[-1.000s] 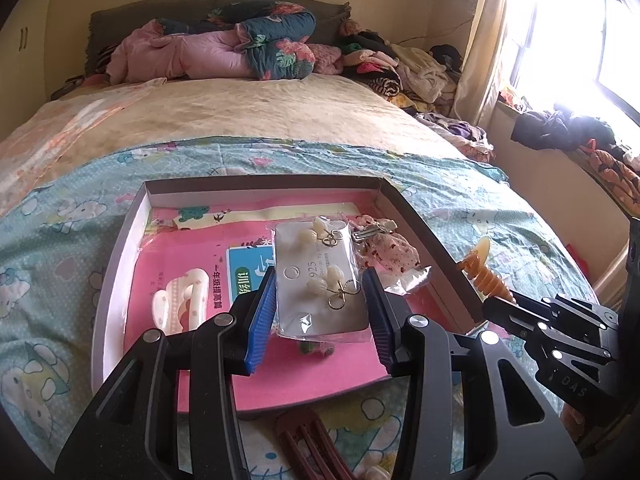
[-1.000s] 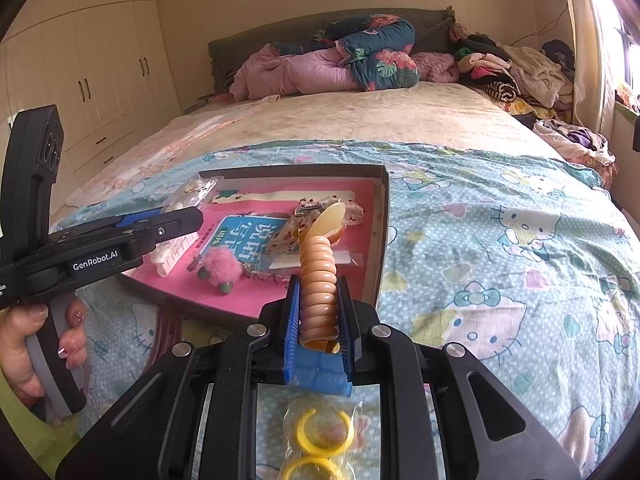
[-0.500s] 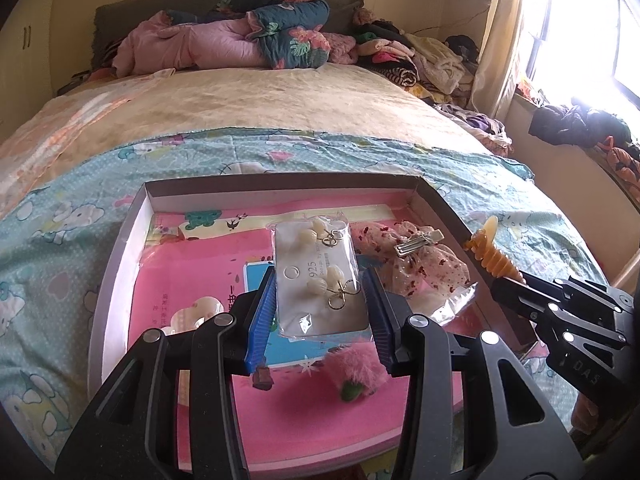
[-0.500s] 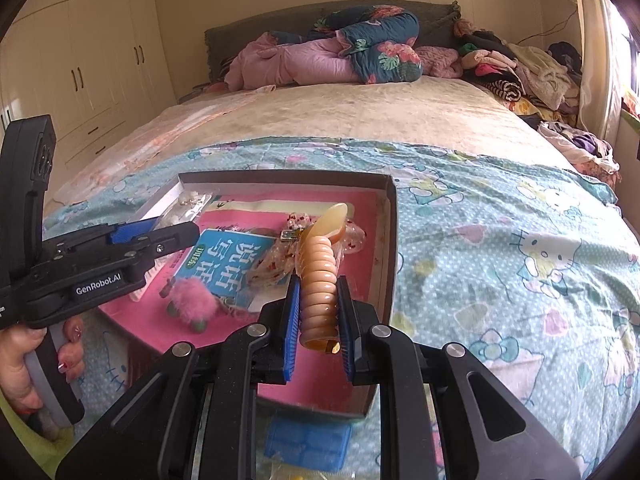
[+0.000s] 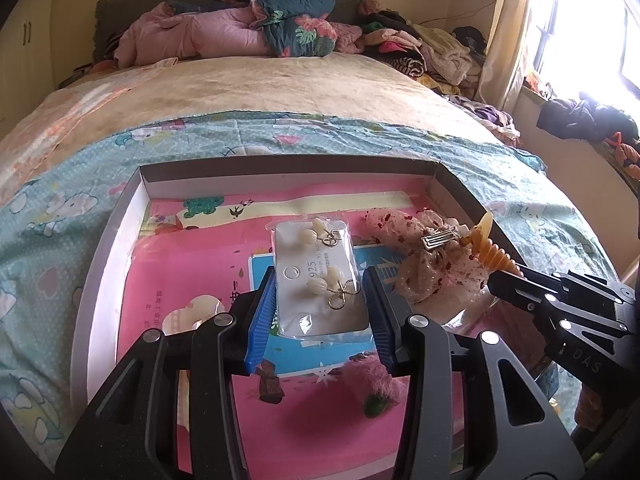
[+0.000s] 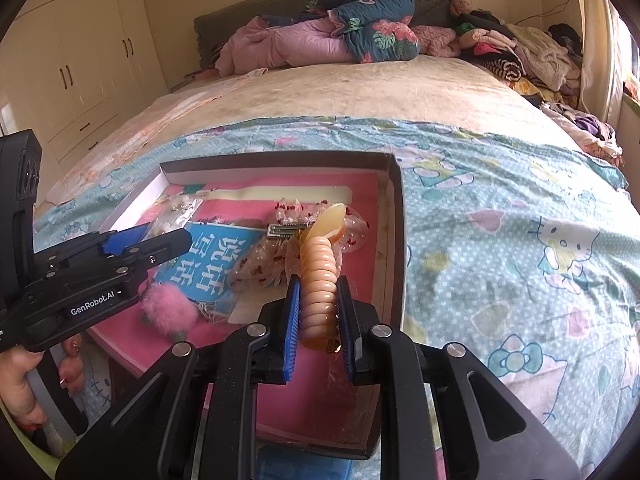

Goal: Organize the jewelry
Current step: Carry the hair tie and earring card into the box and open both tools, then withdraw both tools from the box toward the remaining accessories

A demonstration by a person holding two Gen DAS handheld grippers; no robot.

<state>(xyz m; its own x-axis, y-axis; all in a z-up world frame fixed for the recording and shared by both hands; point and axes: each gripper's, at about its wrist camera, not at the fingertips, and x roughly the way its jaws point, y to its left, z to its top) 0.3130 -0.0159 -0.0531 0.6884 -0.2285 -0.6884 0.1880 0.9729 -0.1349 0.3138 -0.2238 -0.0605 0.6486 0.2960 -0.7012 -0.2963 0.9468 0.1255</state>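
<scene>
A shallow box with a pink lining lies on the bed; it also shows in the right wrist view. My left gripper is shut on a clear packet of pearl earrings and holds it above the box's middle. My right gripper is shut on a ribbed amber hair clip and holds it over the box's right side. The clip also shows in the left wrist view. A sheer dotted bow with a metal clip lies in the box.
In the box lie a blue card, a pink fluffy pom-pom and a white clip. The box sits on a Hello Kitty sheet. Bedding is piled at the headboard and clothes along the window side.
Both grippers have moved forward over the box with their loads. The earring packet now hangs over the box's middle and the amber clip over its right side.
</scene>
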